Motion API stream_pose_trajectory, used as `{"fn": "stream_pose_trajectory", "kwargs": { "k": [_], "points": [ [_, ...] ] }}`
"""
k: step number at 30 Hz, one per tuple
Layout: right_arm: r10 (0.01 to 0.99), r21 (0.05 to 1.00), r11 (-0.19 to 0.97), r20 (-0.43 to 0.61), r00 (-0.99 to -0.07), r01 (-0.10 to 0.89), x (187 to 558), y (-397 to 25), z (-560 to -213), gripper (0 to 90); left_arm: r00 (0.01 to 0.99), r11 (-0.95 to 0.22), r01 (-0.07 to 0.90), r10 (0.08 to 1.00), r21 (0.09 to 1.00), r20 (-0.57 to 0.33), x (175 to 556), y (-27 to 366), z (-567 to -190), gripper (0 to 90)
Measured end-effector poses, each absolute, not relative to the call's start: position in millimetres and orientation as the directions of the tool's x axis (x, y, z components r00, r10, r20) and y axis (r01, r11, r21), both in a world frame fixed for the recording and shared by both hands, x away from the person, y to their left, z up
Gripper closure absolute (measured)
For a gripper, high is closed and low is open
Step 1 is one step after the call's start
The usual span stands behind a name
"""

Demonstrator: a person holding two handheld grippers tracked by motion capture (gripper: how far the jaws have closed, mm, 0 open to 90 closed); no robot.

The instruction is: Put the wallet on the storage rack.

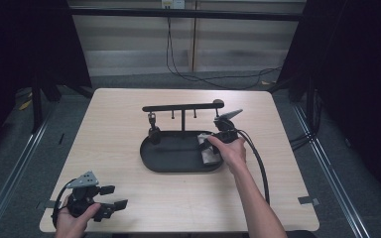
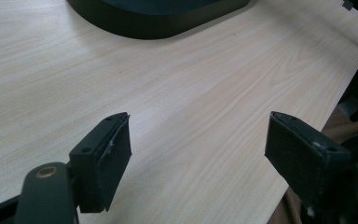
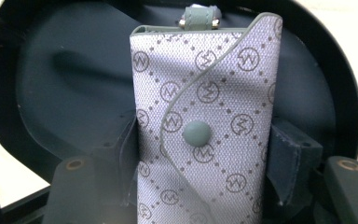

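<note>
Take the black oval tray (image 1: 151,161) in the middle of the table (image 1: 119,109) as the marker.

Well off to its left and nearer the person, at the front corner of the table, the left gripper (image 1: 110,198) rests low in the person's hand. In the left gripper view its 2 black jaws stand wide apart with nothing but bare wood between them, and the tray's dark rim (image 2: 154,28) sits far ahead. It looks parked there, out of the way, so the other hand has the tray to itself.

At the back of the tray stands a black rack (image 1: 182,107), 1 post carrying a crossbar with small hooks underneath; something small and dark (image 1: 153,133) hangs from the leftmost hook. I would guess the rack is there to hang things like this from.

At the tray's right end, the right gripper (image 1: 213,145) is down over a pale patterned key pouch (image 1: 208,151). In the right gripper view the pouch (image 3: 205,126) sits between the 2 pads, snap flap facing the camera, a small loop and metal ring (image 3: 199,16) at its far end. The jaws are closed against its 2 long sides, gripping it, which leaves the loop end free, presumably for a hook. Whether the pouch is lifted off the tray floor I cannot tell.
</note>
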State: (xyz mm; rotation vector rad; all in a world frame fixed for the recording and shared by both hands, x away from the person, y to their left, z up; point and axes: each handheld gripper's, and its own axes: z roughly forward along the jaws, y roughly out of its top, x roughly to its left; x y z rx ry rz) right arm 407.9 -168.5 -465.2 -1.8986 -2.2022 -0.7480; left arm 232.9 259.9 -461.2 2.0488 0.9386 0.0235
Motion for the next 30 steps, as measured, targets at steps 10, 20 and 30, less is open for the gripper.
{"fn": "stream_pose_trajectory", "kwargs": {
  "k": [10,20,30],
  "points": [
    [0.894,0.284,0.103,0.393,-0.214,0.953,408,-168,-465,36.7,0.723,-0.359,0.608,0.620,0.708,-0.306,233,260,-461,22.3],
    [0.893,0.294,0.103,0.394,-0.219,0.950,405,-174,-455,34.4,0.723,-0.362,0.607,0.620,0.707,-0.304,233,260,-461,22.3],
    [0.890,0.362,0.127,0.369,-0.267,0.924,394,-187,-441,31.6,0.715,-0.347,0.615,0.623,0.707,-0.317,234,259,-462,22.2]
  ]
}}
